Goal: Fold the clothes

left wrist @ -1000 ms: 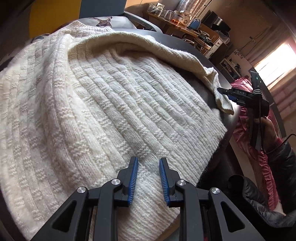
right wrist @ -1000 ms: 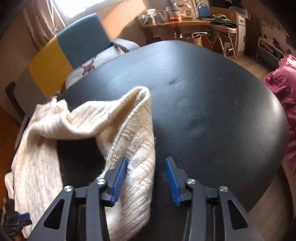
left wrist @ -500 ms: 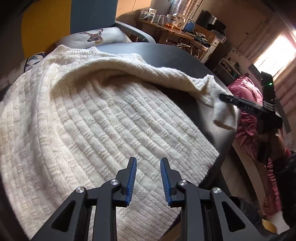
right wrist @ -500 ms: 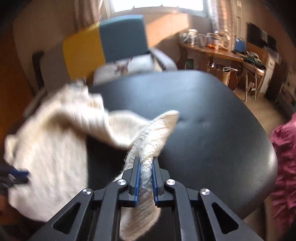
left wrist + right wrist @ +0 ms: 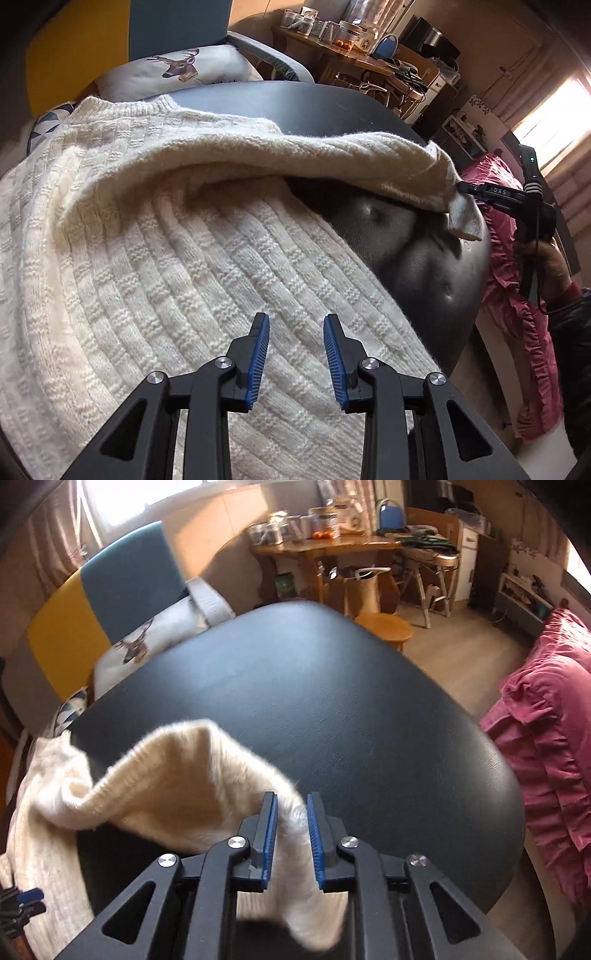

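My right gripper (image 5: 290,840) has its jaws clamped on the sleeve cuff of the cream rib-knit sweater (image 5: 177,258) spread on the black padded table (image 5: 332,709). My left gripper (image 5: 295,354) hovers, jaws apart. The knit looks soft, stretchy and bulky; hems give the firmest hold.

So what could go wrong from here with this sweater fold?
The right gripper has the sleeve between jaws that look only partly closed, so the knit could slip out mid-fold.

The lifted sleeve arches loosely over the sweater body, so it may land twisted or bunched.

The left gripper hovers open above the hem without pinning it, so pulling the sleeve could drag the whole sweater across the smooth black table.
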